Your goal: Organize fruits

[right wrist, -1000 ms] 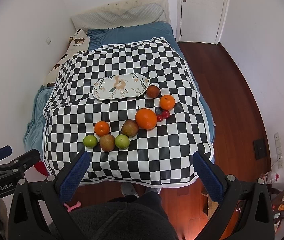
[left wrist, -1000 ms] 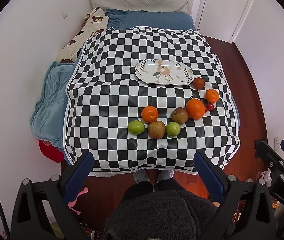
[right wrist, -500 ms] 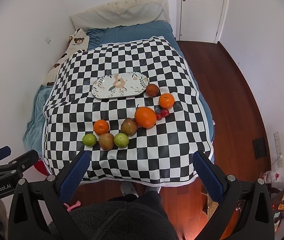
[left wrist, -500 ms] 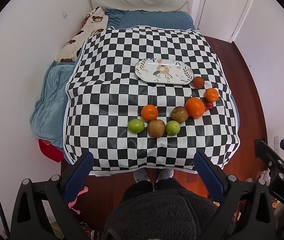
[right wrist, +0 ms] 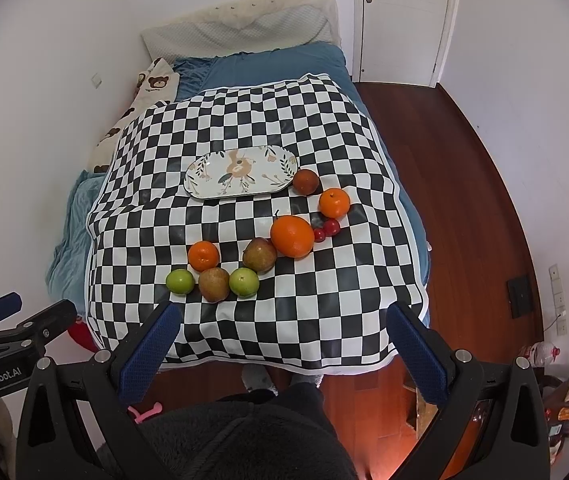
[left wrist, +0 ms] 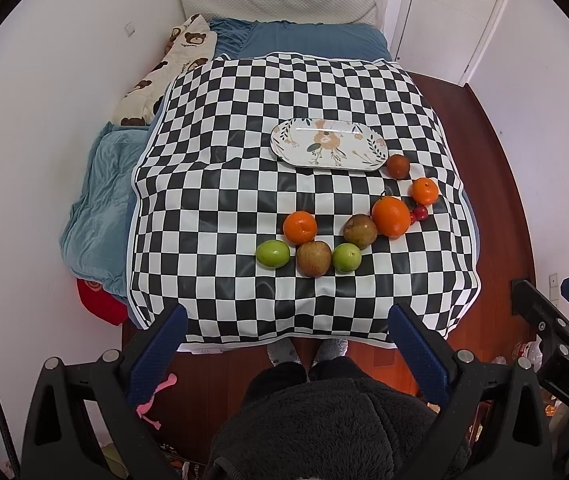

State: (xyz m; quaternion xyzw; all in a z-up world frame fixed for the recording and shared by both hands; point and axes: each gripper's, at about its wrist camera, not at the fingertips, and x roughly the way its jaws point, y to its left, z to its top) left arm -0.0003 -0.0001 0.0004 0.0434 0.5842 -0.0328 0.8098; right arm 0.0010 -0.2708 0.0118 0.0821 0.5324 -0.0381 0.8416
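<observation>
Several fruits lie on a checkered cloth (left wrist: 224,184): a big orange (left wrist: 391,216), two small oranges (left wrist: 300,227), two green apples (left wrist: 272,253), two brownish pears (left wrist: 313,258), a dark red fruit (left wrist: 398,166) and small red cherries (left wrist: 419,213). An oval floral plate (left wrist: 328,148) lies empty behind them; it also shows in the right wrist view (right wrist: 240,172). My left gripper (left wrist: 284,348) is open and empty, held high over the cloth's near edge. My right gripper (right wrist: 280,344) is open and empty, likewise high and back.
The cloth covers a table beside a blue bed (left wrist: 96,200) with a bear-print pillow (left wrist: 164,76). Wood floor (right wrist: 464,200) lies to the right, a white door (right wrist: 400,20) behind. The person's dark clothing (left wrist: 332,432) fills the bottom.
Both grippers drifted slightly; the view of the table shifted a little. No fruit has moved.
</observation>
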